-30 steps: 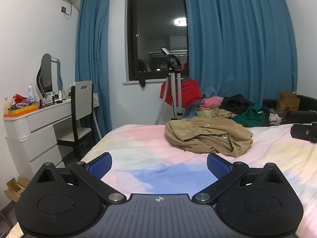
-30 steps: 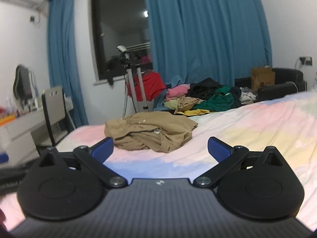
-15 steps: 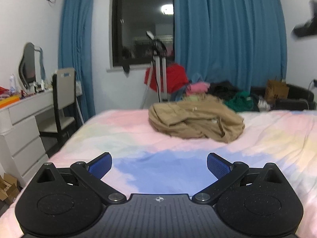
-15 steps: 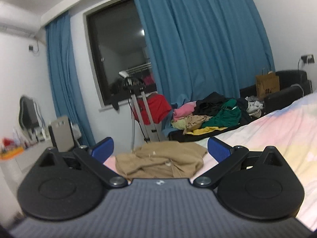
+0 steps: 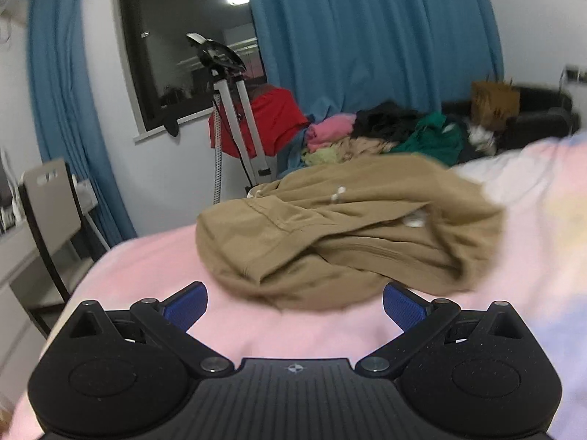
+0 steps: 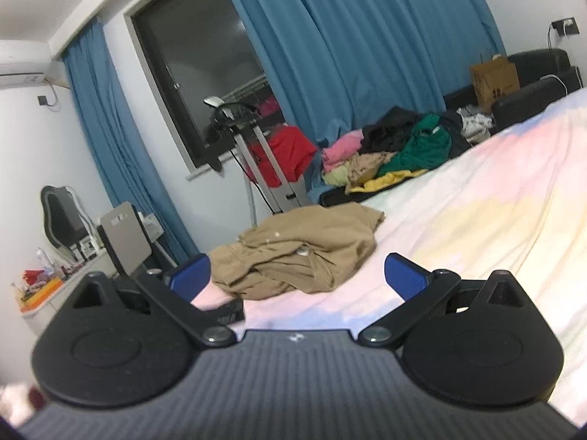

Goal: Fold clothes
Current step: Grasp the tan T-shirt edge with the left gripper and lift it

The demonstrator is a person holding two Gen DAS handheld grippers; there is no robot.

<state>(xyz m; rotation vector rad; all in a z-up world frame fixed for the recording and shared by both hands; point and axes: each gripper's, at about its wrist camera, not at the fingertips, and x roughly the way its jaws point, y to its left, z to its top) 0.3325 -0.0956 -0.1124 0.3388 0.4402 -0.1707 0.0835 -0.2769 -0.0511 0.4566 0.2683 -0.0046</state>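
A crumpled tan garment (image 5: 348, 234) lies in a heap on the pastel bed sheet (image 5: 146, 267). My left gripper (image 5: 295, 304) is open and empty, just in front of the garment's near edge. In the right wrist view the same garment (image 6: 301, 253) lies farther off, ahead and slightly left. My right gripper (image 6: 297, 275) is open and empty above the bed (image 6: 477, 227). A dark part of the left gripper (image 6: 229, 310) shows low by the garment.
A pile of mixed clothes (image 5: 385, 135) lies beyond the bed's far edge, also in the right wrist view (image 6: 396, 150). A garment steamer stand (image 5: 234, 110) with a red cloth stands by the window. A chair (image 5: 47, 212) and dresser are at the left.
My left gripper has moved forward, close up to the tan garment. My right gripper has tilted and lowered so more of the bed shows. Both stay open.
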